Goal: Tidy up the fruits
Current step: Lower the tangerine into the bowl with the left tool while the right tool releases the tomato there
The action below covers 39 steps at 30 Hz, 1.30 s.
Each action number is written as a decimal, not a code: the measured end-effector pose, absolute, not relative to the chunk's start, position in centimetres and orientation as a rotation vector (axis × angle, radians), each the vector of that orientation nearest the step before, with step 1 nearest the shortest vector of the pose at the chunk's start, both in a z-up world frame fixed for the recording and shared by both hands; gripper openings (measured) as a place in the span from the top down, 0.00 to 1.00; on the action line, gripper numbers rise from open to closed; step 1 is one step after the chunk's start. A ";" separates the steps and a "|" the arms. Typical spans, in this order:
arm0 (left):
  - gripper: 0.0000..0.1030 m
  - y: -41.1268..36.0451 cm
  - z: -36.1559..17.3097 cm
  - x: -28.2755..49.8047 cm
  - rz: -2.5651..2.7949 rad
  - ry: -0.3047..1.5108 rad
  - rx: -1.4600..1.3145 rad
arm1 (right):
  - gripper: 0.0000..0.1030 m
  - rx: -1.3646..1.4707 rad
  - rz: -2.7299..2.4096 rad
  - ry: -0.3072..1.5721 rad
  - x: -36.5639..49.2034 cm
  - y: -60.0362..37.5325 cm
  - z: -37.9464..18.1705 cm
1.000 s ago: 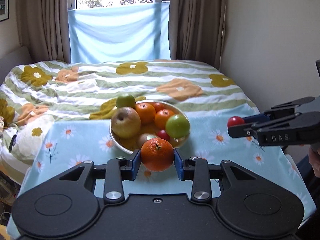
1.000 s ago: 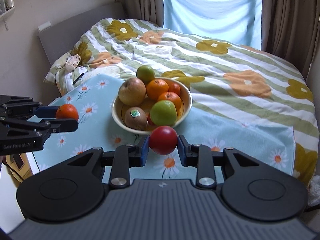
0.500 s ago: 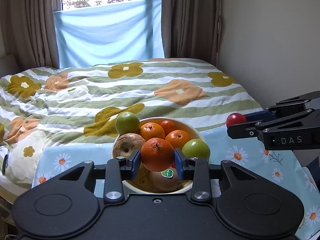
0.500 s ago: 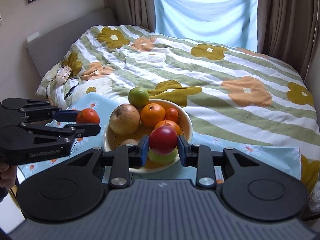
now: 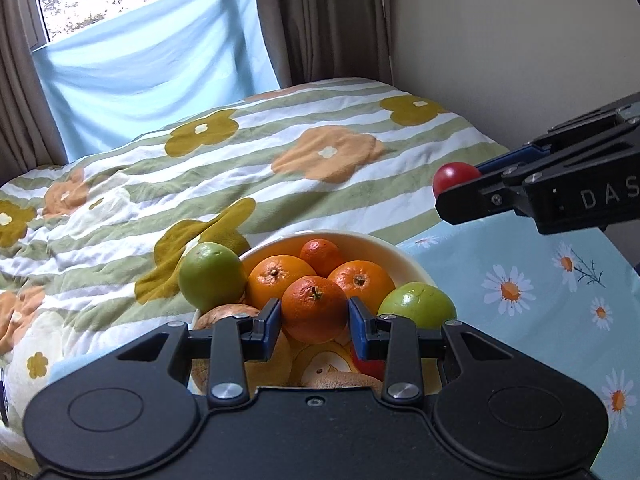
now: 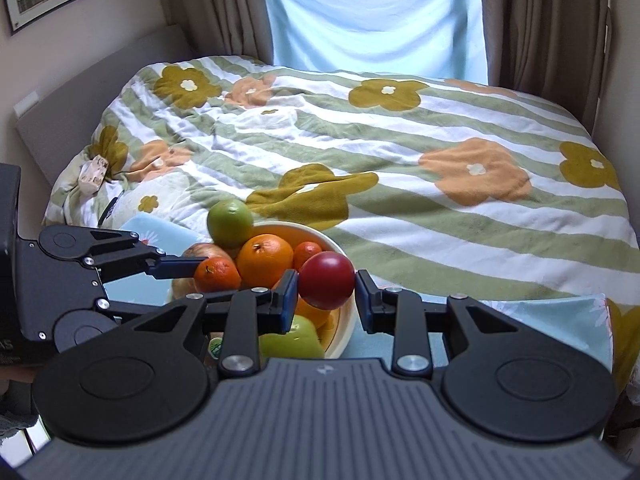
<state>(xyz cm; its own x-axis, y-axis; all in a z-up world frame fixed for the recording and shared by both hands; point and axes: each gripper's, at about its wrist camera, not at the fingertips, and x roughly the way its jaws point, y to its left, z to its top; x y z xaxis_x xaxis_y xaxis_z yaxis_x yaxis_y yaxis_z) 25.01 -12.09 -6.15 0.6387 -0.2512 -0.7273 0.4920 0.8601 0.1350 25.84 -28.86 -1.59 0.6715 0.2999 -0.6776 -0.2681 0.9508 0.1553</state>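
Note:
My left gripper is shut on a mandarin and holds it over the near part of the white fruit bowl. The bowl holds oranges, green apples, a brown pear and a kiwi. My right gripper is shut on a red fruit and holds it above the bowl's right side. The left gripper with its mandarin shows in the right wrist view. The right gripper with the red fruit shows in the left wrist view.
The bowl stands on a table with a light blue daisy cloth. Behind it is a bed with a striped flowered quilt. A wall is on the right, curtains and a window at the back.
Both grippers have moved forward and up over the bowl with their fruits still held. The bowl now sits right under the fingers in both views.

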 end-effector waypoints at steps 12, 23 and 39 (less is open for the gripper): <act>0.23 -12.3 -6.9 25.2 -0.459 0.749 0.376 | 0.56 0.071 0.287 0.792 26.8 -29.6 -2.8; 0.14 -8.6 -4.2 23.6 -0.425 0.713 0.285 | 0.56 0.034 0.334 0.788 27.0 -28.1 -2.6; 0.07 -2.5 -4.3 22.0 -0.275 0.757 0.220 | 0.56 -0.049 0.465 0.846 28.1 -20.9 -4.0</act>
